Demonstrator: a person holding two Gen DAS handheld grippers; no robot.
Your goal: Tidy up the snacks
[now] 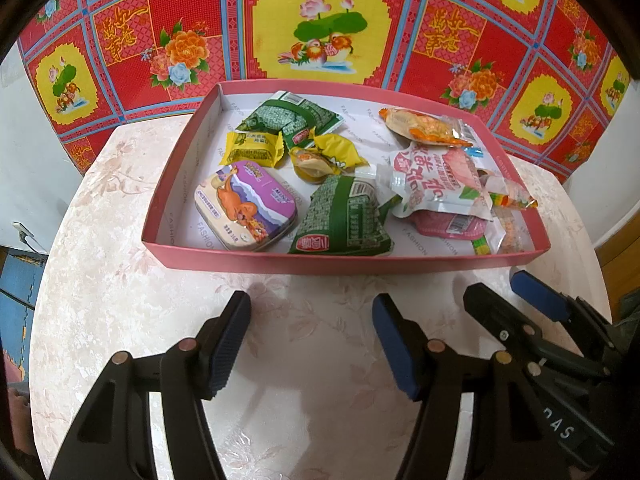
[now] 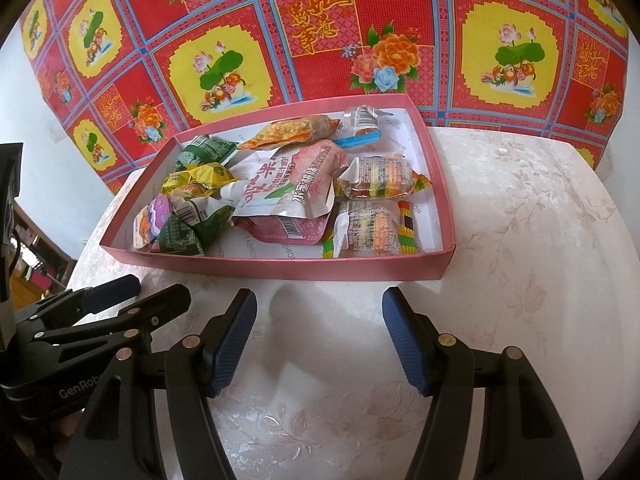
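Left gripper [image 1: 311,344] and right gripper [image 2: 319,344]: jaws apart, empty, hovering just short of the pink tray [image 1: 360,266]. Snacks all piled inside the tray. Could easily snag the overlapping white pouch [image 2: 276,184] and drag neighbours out.

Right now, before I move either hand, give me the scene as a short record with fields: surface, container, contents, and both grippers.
surface: round table with pale floral cover
container: shallow pink box, white inside, on the table
contents: purple mint tin near left front corner; green packet beside it; white and pink spout pouch on top of a pink packet
left gripper: open, empty, in front of the box
right gripper: open, empty, in front of the box
backdrop: red and yellow patterned cloth
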